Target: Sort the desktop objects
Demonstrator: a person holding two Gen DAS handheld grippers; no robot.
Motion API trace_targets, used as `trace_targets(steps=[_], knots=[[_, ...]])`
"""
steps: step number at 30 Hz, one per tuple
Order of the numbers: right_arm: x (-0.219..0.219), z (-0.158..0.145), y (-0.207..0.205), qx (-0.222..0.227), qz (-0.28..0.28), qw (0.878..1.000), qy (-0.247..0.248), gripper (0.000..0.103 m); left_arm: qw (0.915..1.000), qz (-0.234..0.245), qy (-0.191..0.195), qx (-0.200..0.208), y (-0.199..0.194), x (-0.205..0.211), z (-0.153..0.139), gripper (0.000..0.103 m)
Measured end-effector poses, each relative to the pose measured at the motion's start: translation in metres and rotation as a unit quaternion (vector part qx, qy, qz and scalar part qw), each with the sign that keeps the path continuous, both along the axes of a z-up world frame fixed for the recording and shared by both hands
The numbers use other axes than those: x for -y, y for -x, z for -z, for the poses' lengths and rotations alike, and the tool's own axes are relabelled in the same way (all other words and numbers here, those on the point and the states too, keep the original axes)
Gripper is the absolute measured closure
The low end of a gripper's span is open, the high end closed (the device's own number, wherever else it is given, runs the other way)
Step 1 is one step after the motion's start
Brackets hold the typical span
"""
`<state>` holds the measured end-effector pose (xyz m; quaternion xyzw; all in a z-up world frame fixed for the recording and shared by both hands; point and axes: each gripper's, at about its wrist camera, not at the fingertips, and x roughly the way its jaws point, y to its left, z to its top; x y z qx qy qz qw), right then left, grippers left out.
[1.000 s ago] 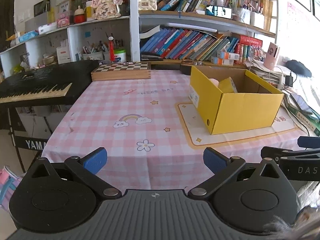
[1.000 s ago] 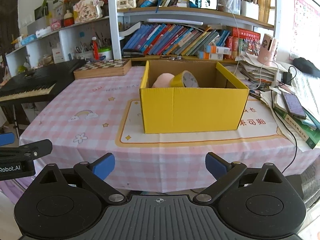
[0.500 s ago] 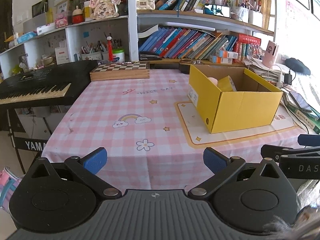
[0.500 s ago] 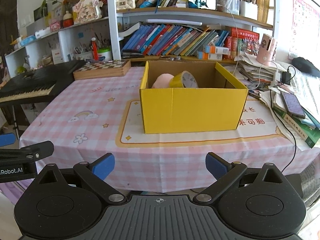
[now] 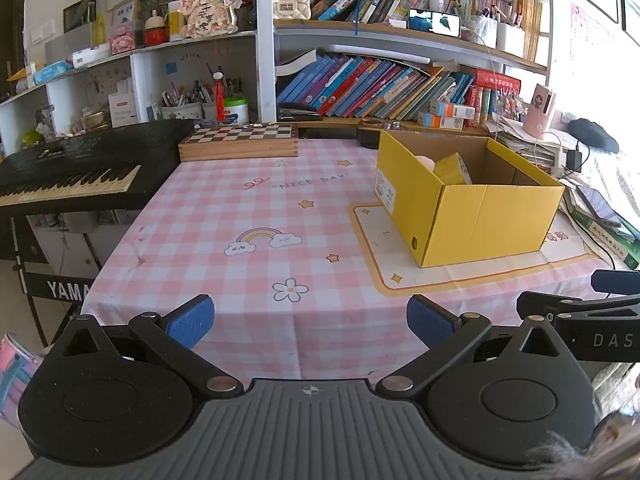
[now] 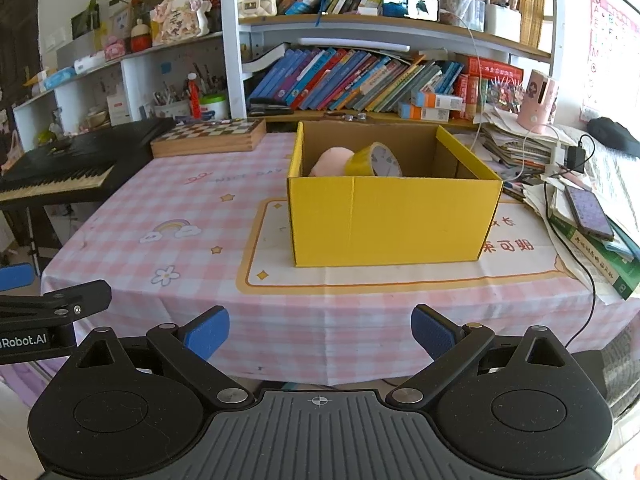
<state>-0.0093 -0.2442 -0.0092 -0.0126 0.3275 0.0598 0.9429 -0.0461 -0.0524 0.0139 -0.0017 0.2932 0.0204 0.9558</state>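
A yellow cardboard box (image 6: 392,220) (image 5: 492,220) stands on a cream mat on the pink checked tablecloth (image 5: 256,208). Inside it lie a pink round object (image 6: 330,162) and a yellow tape roll (image 6: 374,160) (image 5: 454,168). My left gripper (image 5: 310,320) is open and empty, held off the table's front edge, left of the box. In the right wrist view my right gripper (image 6: 320,330) is open and empty too, straight in front of the box and below the table edge. Each gripper shows at the side of the other's view.
A wooden chessboard box (image 5: 240,142) lies at the table's back. A black keyboard (image 5: 76,172) stands to the left. Stacked papers, books, a phone (image 6: 588,212) and cables crowd the right side. Bookshelves (image 6: 360,76) fill the wall behind.
Both grippers stay open and have drawn back and risen slightly, so the table and box look a little farther away. Nothing on the table has moved.
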Motion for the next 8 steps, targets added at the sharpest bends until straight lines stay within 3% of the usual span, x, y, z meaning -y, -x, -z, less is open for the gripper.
trace_targets(steps=[8], knots=[[-0.001, 0.0019, -0.0016, -0.005, -0.002, 1.0, 0.005, 0.004, 0.9999, -0.008, 0.005, 0.003, -0.0033, -0.0028, 0.0, 0.0]])
